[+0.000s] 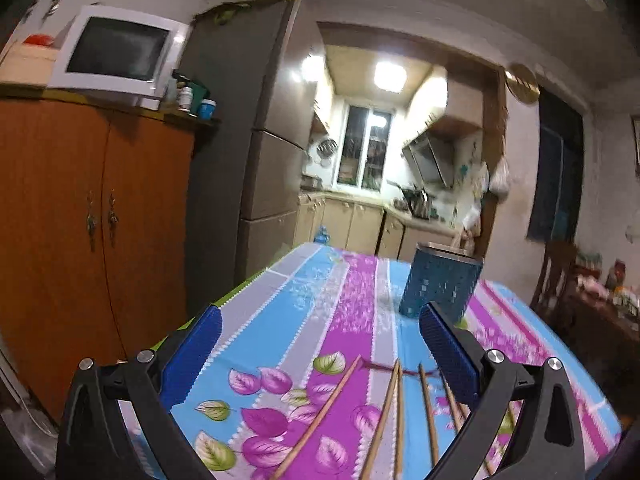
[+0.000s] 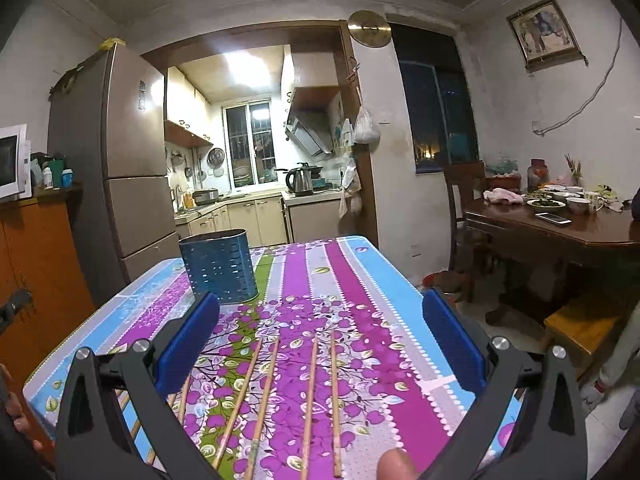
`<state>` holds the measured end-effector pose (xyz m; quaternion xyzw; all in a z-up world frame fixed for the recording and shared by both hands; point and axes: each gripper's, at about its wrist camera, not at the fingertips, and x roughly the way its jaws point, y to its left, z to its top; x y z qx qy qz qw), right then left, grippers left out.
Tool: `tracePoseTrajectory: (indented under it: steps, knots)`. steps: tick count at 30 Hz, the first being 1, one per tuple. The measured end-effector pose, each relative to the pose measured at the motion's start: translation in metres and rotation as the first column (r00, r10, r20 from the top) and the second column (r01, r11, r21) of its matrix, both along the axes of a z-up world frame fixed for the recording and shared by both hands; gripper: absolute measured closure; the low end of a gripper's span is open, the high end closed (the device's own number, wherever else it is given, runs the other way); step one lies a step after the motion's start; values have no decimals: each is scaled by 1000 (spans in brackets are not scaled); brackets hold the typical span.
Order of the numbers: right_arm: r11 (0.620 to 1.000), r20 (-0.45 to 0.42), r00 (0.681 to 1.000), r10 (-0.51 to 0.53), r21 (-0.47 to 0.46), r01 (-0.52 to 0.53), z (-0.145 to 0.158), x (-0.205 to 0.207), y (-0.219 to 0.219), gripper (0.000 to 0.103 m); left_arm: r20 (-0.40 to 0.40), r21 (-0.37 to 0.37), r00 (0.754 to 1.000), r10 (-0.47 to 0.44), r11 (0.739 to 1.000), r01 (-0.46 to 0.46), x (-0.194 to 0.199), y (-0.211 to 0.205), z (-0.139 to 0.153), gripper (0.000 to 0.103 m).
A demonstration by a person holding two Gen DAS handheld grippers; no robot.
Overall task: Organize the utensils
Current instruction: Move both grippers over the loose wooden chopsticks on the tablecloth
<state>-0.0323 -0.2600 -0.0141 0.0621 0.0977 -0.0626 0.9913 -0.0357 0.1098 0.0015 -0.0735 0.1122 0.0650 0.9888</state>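
Several wooden chopsticks lie side by side on the flowered tablecloth, pointing away from me. A blue perforated utensil holder stands upright behind them, at the left in the right wrist view. My right gripper hovers open above the chopsticks, nothing between its blue pads. In the left wrist view the same chopsticks lie below my left gripper, which is also open and holds nothing. The utensil holder stands just beyond its right finger.
A brown cabinet with a microwave on top and a tall fridge stand left of the table. A dark dining table with dishes and a stool are at the right. A fingertip shows at the bottom edge.
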Motion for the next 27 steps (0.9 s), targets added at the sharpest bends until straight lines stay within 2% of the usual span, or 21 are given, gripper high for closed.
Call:
tracePoseTrajectory:
  steps: [3,6,8,11,16,21,27]
  knots:
    - [999,-1,999,-36,-36,36,1,-7,-3,5,-59,61,998,-29,998,32,1,-4,2,4]
    - [994,2,995,-95,-53,95,3,-21,-13,5,-38,62,999,-10,998,13,-7,1,7,4]
    - [995,1,996,-89,-53,89,3,-28,-18,5,-21,64,1000,-10,998,11,-13,7,10,4]
    - [993,1,996,-91,-71,91,4,-35,-20,5,-39,53,999,-20,998,23,-15,16,13,4]
    - [995,-1,999,-37,-92,37,7,-33,-7,5,-104,44,992,-67,996,72,-8,6,17,4]
    - [993,3,999,42,-107,-42,12,-32,18,5,-95,156,991,-89,982,104,-10,-33,25,4]
    - [972,35,996,85,-223,-75,15,-38,46,5,-68,222,994,-85,970,99,-10,-55,28,4]
